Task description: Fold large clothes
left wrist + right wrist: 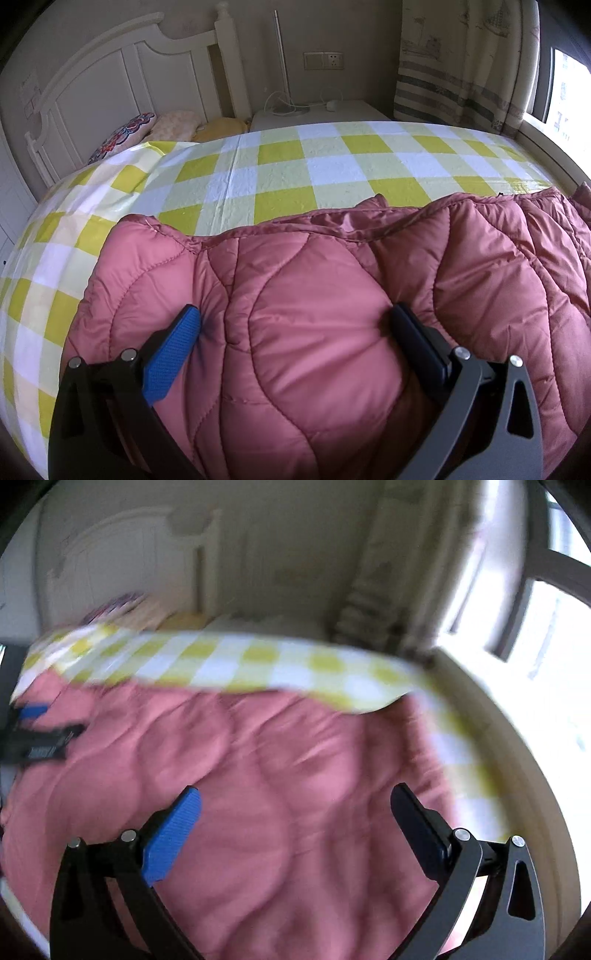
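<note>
Both grippers, left [295, 321] and right [295, 801], gape wide over pink quilted coat [332, 295], seemingly touching it.

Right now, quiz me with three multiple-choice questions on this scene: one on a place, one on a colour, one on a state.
1. Where does the jacket lie?
A. on the bed
B. on the floor
C. on the nightstand

2. What colours is the bedsheet?
A. blue and grey
B. yellow and white
C. plain red

3. How does the left gripper stand?
A. shut on the jacket
B. shut on nothing
C. open, fingers pressing into the jacket

Answers:
1 A: the pink quilted jacket is spread over the checked sheet.
2 B: yellow and white squares show past the jacket's edge.
3 C: the fingers sit wide apart with fabric bulging between them; the right gripper is open too, though its view is blurred.
</note>
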### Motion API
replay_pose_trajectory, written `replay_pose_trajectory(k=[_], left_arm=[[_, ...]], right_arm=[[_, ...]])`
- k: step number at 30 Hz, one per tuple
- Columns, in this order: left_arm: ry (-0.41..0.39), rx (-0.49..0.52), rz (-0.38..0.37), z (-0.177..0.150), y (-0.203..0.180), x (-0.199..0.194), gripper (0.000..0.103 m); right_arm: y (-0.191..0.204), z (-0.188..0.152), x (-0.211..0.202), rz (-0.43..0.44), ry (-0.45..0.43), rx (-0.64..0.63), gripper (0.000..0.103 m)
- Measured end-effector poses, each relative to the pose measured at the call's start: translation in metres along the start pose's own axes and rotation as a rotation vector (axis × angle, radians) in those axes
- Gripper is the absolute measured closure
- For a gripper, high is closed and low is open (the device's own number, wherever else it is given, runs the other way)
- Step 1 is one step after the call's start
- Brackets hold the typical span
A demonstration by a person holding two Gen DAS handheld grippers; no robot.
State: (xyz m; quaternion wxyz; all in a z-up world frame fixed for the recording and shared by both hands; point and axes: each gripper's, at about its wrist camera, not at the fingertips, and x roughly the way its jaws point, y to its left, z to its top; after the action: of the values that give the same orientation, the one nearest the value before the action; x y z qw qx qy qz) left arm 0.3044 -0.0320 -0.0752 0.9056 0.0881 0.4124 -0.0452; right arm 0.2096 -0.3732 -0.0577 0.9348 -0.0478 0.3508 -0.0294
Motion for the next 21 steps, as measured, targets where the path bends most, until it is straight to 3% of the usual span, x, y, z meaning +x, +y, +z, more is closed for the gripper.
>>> replay_pose_trajectory(k=[3, 6, 7, 10, 15, 18, 20, 21], left_arm=[[0.001, 0.000, -0.001, 0.000, -0.001, 0.000, 0.002], [-0.001, 0.002, 0.000, 0.000, -0.002, -0.001, 0.002], [-0.002, 0.002, 0.001, 0.000, -0.002, -0.001, 0.002], [0.002, 0.002, 0.000, 0.000, -0.002, 0.000, 0.002], [0.001, 0.004, 0.000, -0.001, -0.002, -0.001, 0.002], [0.002, 0.005, 0.002, -0.001, -0.002, 0.000, 0.002], [0.002, 0.005, 0.002, -0.001, -0.002, 0.000, 0.002], [0.002, 0.004, -0.008, -0.001, -0.003, -0.001, 0.002]], right_arm=[[-0.036, -0.007, 0.025, -0.034, 0.089, 0.124, 0.005], [-0.075, -0.023, 0.052, 0.135, 0.161, 0.308, 0.005], [-0.078, -0.020, 0.047, 0.095, 0.164, 0.315, 0.005], [-0.076, -0.001, 0.027, -0.032, 0.108, 0.283, 0.005], [-0.040, 0.043, 0.009, 0.031, -0.042, 0.175, 0.005], [-0.011, 0.056, 0.049, 0.041, 0.056, 0.048, 0.005], [-0.004, 0.042, 0.092, -0.109, 0.176, -0.031, 0.005], [-0.018, 0.034, 0.107, -0.043, 0.212, 0.056, 0.005]])
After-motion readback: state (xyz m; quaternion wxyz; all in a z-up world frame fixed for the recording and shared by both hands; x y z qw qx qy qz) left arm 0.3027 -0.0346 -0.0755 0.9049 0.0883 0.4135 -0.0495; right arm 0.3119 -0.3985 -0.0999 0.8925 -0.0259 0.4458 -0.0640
